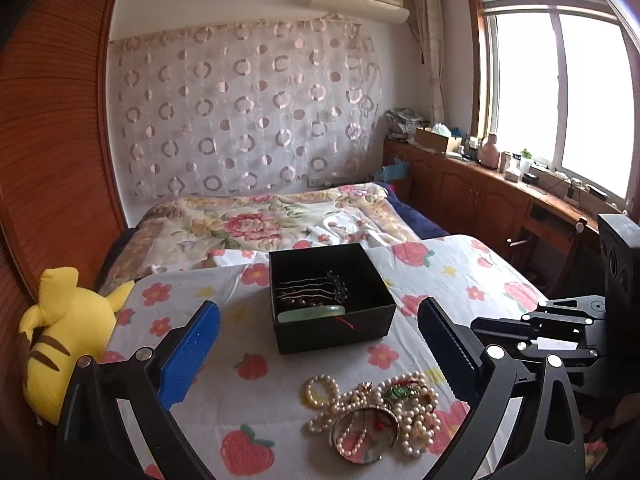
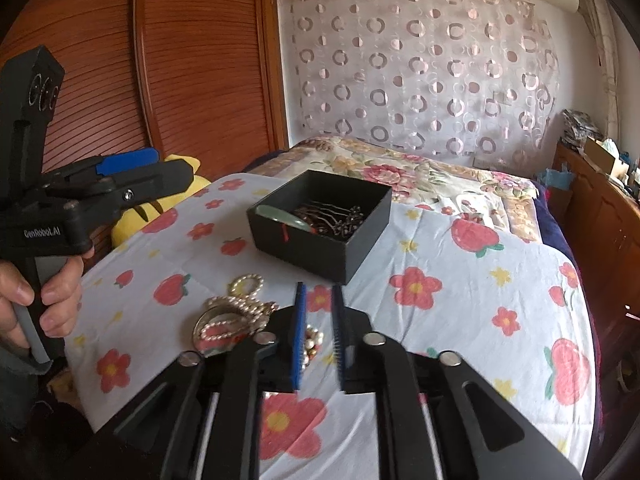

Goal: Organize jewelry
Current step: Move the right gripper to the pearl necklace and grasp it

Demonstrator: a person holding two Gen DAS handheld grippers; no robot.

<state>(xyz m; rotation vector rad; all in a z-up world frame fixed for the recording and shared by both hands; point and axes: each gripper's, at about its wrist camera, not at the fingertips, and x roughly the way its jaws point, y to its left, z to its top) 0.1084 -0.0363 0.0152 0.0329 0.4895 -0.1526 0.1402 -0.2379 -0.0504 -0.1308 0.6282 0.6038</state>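
- A black box (image 1: 332,300) is seen on a flowered cloth (image 1: 440,276); hairpins (image 1: 316,284), dark beads and a green bangle (image 1: 312,314) lie inside it.
- A heap of pearls (image 1: 372,412) and a round mirror are seen on the cloth just in front of the box.
- The left gripper (image 1: 320,344) is held with its jaws spread wide, nothing between them, near the box.
- The right gripper (image 2: 319,336) is held with its jaws nearly together over the heap's edge; nothing is seen pinched.
- A yellow plush (image 1: 68,332) lies left of the box.
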